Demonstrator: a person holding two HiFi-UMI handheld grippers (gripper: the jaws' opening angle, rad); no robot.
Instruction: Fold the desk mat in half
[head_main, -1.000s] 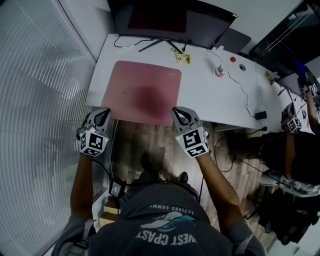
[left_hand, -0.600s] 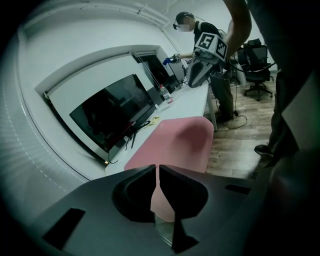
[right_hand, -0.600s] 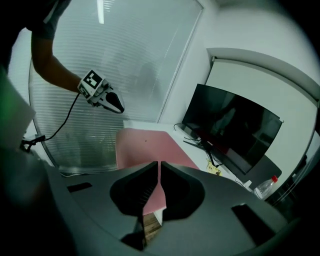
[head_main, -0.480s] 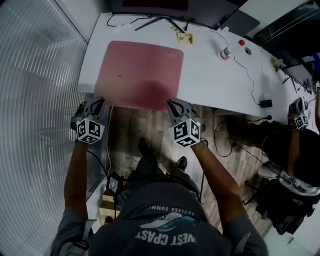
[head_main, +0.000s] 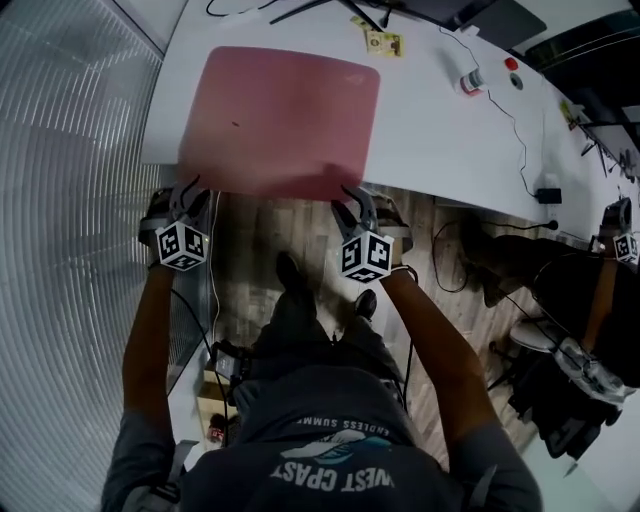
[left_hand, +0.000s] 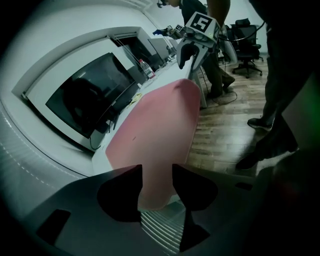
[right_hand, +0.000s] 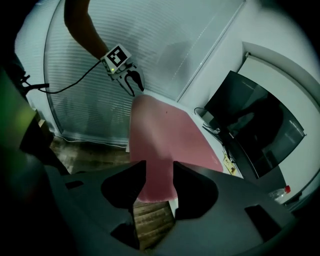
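The pink desk mat (head_main: 280, 115) lies flat on the white desk (head_main: 440, 150), its near edge hanging a little over the desk's front. My left gripper (head_main: 190, 192) is at the mat's near left corner and my right gripper (head_main: 355, 200) at the near right corner. Both sets of jaws are opening. In the left gripper view the mat (left_hand: 160, 125) runs in between the jaws of the left gripper (left_hand: 156, 182) without being pinched. The right gripper view shows the same: the mat (right_hand: 165, 135) lies loose in the gap of the right gripper (right_hand: 159, 180).
A dark monitor (left_hand: 85, 97) stands at the desk's far side. A yellow card (head_main: 384, 42), a small bottle (head_main: 468, 80) and a cable with a power adapter (head_main: 548, 193) lie to the mat's right. A frosted glass wall (head_main: 70, 200) is at left, another person (head_main: 600, 300) at right.
Both grippers' jaws have parted at the mat's near corners. The desk and mat now sit higher and larger in the head view, with the grippers drawn closer to the mat's edge.
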